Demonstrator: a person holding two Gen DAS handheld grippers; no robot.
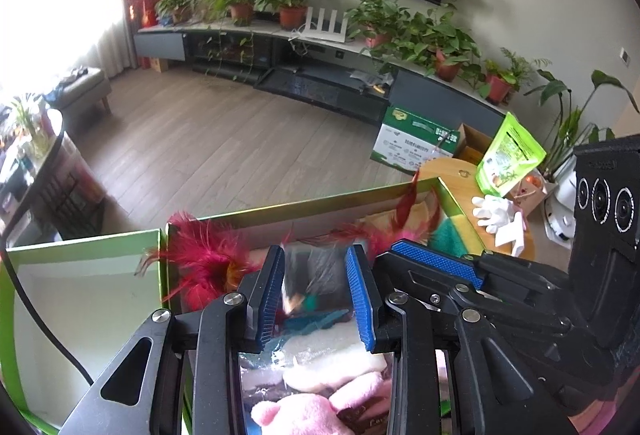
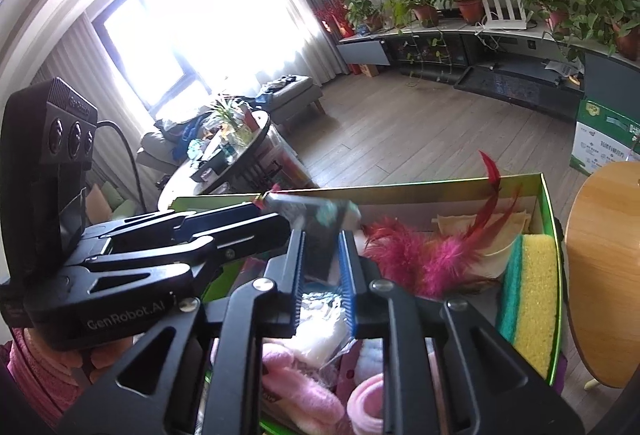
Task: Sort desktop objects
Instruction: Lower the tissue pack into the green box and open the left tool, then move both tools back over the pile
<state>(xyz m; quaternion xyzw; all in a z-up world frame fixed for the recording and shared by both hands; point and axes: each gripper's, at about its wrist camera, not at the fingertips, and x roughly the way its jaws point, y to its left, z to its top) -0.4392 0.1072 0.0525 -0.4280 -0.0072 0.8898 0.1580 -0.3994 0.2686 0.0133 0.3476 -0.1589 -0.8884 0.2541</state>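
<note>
Both grippers hang over a green cardboard box (image 1: 280, 209) full of objects. My left gripper (image 1: 318, 259) has its blue-padded jaws closed on a clear plastic packet (image 1: 316, 267) holding a white and teal item. My right gripper (image 2: 322, 239) grips the same packet (image 2: 320, 219) from the other side; its body shows in the left wrist view (image 1: 500, 287). In the box lie pink and red feathers (image 2: 420, 255), a yellow and green sponge (image 2: 528, 295), pink plush items (image 2: 300, 391) and a cream cloth (image 2: 496, 231).
A round wooden table (image 2: 604, 267) stands right of the box, bearing a green pouch (image 1: 510, 155) and a white glove (image 1: 494, 211). A second green box (image 1: 80, 299) sits to the left. A glass coffee table (image 2: 224, 151) and TV cabinet with plants (image 1: 320, 47) lie beyond.
</note>
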